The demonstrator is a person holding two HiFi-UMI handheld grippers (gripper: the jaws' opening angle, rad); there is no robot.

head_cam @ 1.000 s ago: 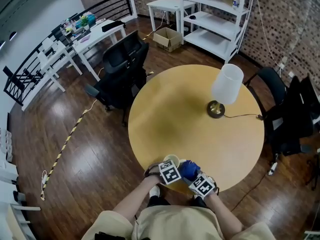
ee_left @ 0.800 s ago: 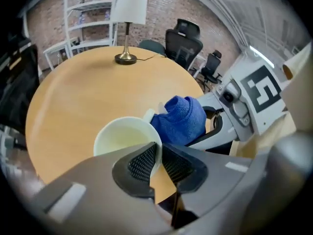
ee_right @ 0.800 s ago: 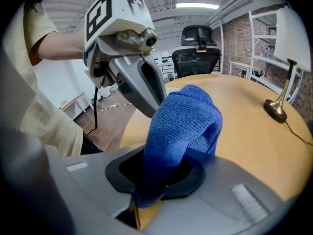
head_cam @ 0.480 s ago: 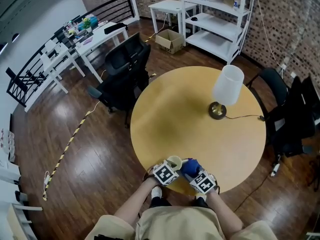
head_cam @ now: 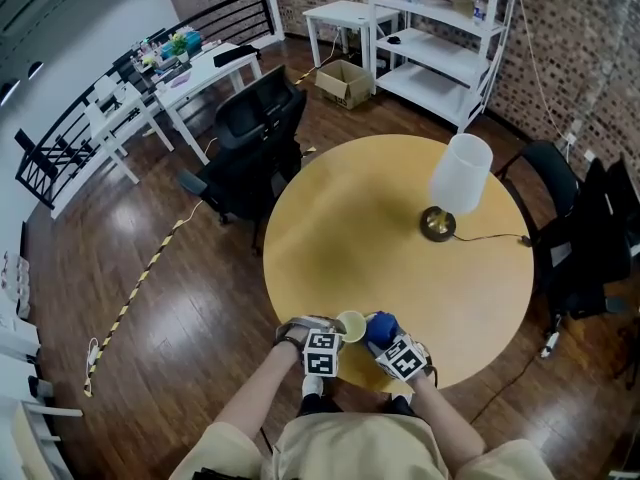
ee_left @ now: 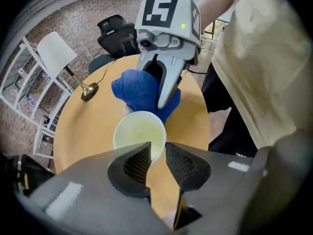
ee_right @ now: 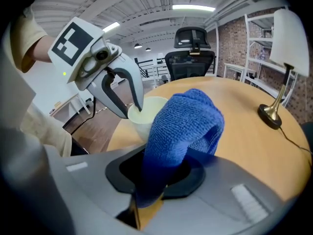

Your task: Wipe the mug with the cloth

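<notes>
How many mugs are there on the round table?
1. The mug stands at the near edge of the round table, just left of the blue cloth. The shade of the lamp may hide a small part of the table.

Round yellow-wood counter (head_cam: pixel 350 238). Carries: table lamp (head_cam: pixel 460 173), white shade, brass base, far right, its cord (head_cam: pixel 485 234) trailing to the rim; pale mug (head_cam: pixel 350 325), upright, near edge.
</notes>
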